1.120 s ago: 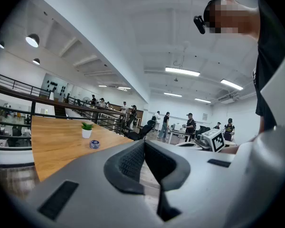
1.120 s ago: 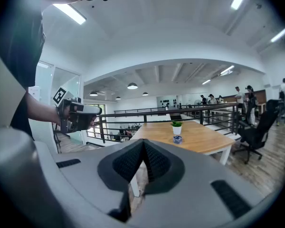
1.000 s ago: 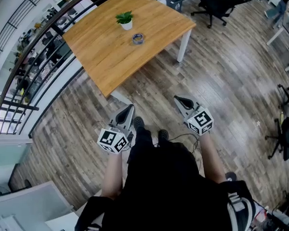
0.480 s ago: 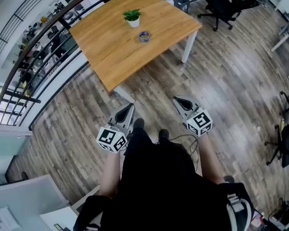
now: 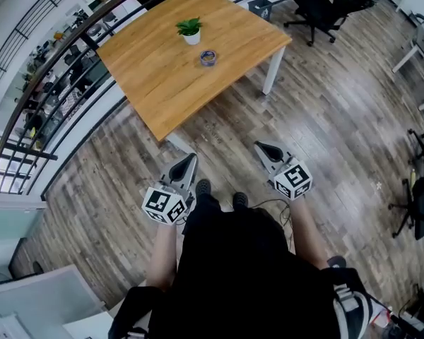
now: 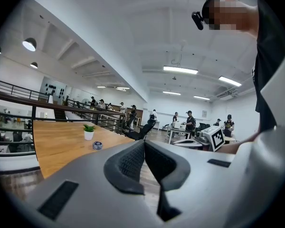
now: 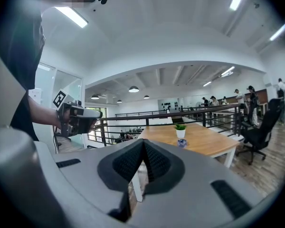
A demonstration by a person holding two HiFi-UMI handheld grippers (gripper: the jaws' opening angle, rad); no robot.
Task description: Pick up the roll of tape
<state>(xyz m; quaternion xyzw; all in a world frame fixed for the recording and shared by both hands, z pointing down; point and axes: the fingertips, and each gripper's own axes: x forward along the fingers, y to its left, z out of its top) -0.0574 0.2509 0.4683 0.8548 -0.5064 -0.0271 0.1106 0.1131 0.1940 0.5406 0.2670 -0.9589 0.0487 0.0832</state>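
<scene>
In the head view, the left tool (image 5: 190,158) is seen at lower centre-left of the frame and the right tool (image 5: 258,147) at lower centre-right. Each is held out above a wood-plank floor (image 5: 325,119), with its marker cube nearest the person's body. In the left gripper view the jaws of the left tool are shown pressed together at their tips, with nothing pinched between them. In the right gripper view the jaws of the right tool are likewise shown pressed together and empty. Both tools are pointed toward the top of the head view, where a wooden surface (image 5: 162,76) on white legs is placed. The roll of tape (image 5: 208,58) is found lying flat on that surface, in the upper middle of the frame, well apart from both tools. A small potted plant (image 5: 191,31) in a white pot is seen just beside the roll, above and slightly left of it, not touching it. In the left gripper view the roll is seen small at left of centre, above and left of the closed jaw tips. In the right gripper view it is seen right of centre, below the plant. A dark railing (image 5: 56,69) is seen along the left edge of the surface, curving through the upper left of the head view. Black office chairs (image 5: 318,9) are seen at the upper right. Two dark shoes (image 5: 203,186) are visible on the floor between the two tools
</scene>
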